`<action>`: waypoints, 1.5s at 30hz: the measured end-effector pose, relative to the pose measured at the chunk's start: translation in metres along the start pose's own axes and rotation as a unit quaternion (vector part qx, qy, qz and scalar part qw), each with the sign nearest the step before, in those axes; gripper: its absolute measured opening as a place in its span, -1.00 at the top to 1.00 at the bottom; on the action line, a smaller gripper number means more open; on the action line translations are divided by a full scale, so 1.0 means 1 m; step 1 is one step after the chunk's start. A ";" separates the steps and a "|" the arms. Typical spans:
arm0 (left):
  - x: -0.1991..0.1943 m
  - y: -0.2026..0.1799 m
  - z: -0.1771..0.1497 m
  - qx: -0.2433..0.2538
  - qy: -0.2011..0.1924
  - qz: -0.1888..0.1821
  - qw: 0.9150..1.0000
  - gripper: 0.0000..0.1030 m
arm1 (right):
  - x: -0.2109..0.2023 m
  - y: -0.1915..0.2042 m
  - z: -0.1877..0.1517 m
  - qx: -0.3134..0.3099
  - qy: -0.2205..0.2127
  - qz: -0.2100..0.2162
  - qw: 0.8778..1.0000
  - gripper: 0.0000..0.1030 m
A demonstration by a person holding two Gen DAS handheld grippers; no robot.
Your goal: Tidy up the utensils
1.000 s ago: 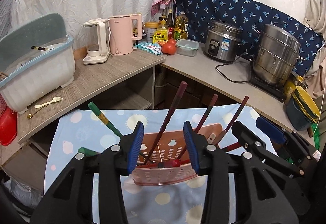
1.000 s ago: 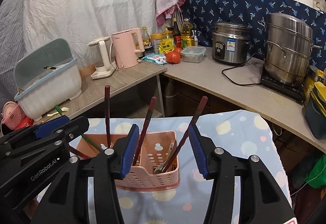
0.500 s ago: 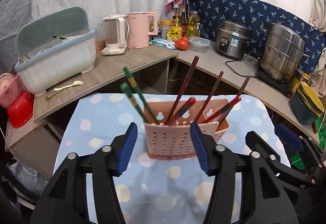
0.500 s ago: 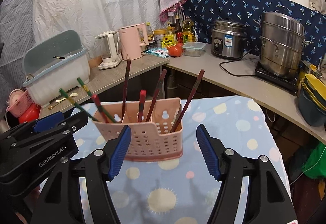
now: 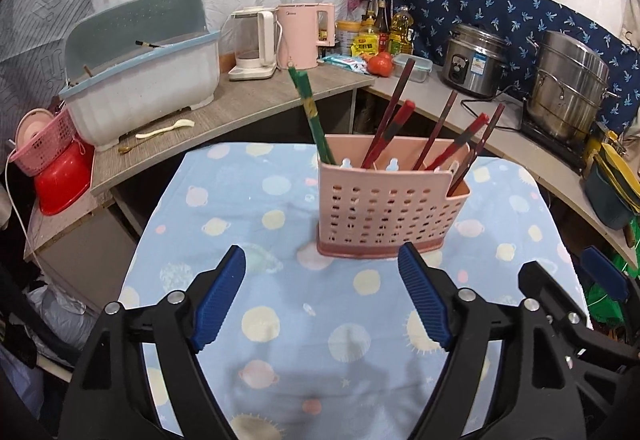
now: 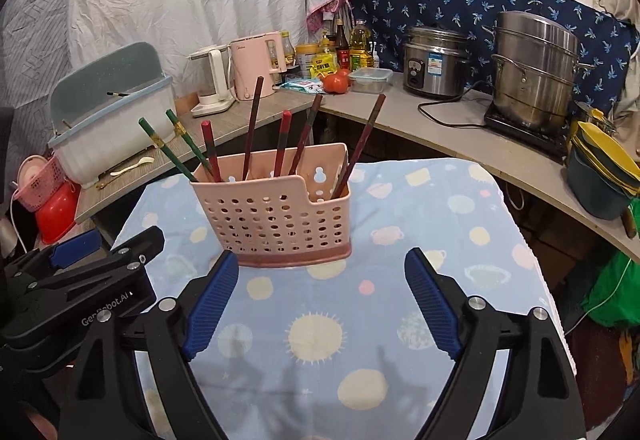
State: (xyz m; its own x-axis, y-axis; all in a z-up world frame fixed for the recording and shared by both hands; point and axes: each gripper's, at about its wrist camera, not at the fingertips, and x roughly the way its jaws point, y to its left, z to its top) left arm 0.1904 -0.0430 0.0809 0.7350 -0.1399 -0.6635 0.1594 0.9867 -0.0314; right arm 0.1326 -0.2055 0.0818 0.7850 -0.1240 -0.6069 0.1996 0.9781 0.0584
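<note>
At far left a red basin (image 5: 62, 182) sits low beside a pink basket (image 5: 42, 148). Next to them, on the grey table (image 5: 224, 108), stands a white dish rack (image 5: 140, 96) with a pale spoon (image 5: 164, 129) lying in front of it. Further along are a clear kettle (image 5: 252, 40) and a pink kettle (image 5: 304, 34), then a cluster of bottles (image 5: 384, 32) and a tomato (image 5: 380, 64).

Nearer, a blue spotted cloth (image 5: 248, 208) covers a second table. The left gripper (image 5: 322, 302) hovers over this cloth with its jaws spread wide and nothing between them. Just beyond it, upright on the cloth, is the pink caddy (image 5: 390, 208). Green chopsticks (image 5: 310, 112) lean out of its left end; dark red chopsticks (image 5: 390, 120) fan from its middle and right compartments. In the right wrist view the same caddy (image 6: 276, 212) stands a little ahead of the right gripper (image 6: 320, 300), whose jaws are likewise wide apart and empty, with the left gripper's black frame beside it at the lower left.

To the right, on the curved counter (image 5: 516, 150), are a rice cooker (image 5: 474, 60) with its black cord, a steel steamer pot (image 5: 568, 100) on a hob, and at the far edge a dark bin (image 5: 608, 192) with yellow items on top.
</note>
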 end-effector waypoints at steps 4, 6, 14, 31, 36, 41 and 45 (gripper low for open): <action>-0.002 0.000 -0.011 0.004 0.001 0.012 1.000 -0.61 | -0.002 -0.003 -0.010 0.001 0.009 -0.001 1.000 -0.63; -0.003 -0.001 -0.016 0.009 0.002 0.021 1.000 -0.66 | -0.002 -0.004 -0.016 0.003 0.014 0.001 1.000 -0.64; -0.003 0.002 -0.035 0.011 0.014 0.034 0.999 -0.76 | -0.001 -0.008 -0.036 0.012 0.026 0.001 1.000 -0.69; 0.010 0.006 -0.051 0.007 0.035 0.041 0.999 -0.87 | 0.009 -0.012 -0.051 0.020 0.058 0.007 0.998 -0.88; 0.011 0.008 -0.052 0.005 0.036 0.043 0.998 -0.87 | 0.007 -0.012 -0.051 0.020 0.051 0.001 0.998 -0.88; 0.012 0.010 -0.052 0.003 0.037 0.043 0.998 -0.87 | 0.007 -0.012 -0.050 0.014 0.051 -0.002 0.999 -0.88; 0.014 0.012 -0.053 0.000 0.039 0.044 0.998 -0.87 | 0.006 -0.012 -0.051 0.012 0.051 -0.001 0.999 -0.88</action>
State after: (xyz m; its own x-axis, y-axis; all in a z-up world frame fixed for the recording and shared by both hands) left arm 0.1674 -0.0289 0.0319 0.6930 -0.0457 -0.7195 0.0961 0.9949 0.0295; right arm 0.1056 -0.2091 0.0370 0.7213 -0.1073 -0.6843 0.2156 0.9736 0.0746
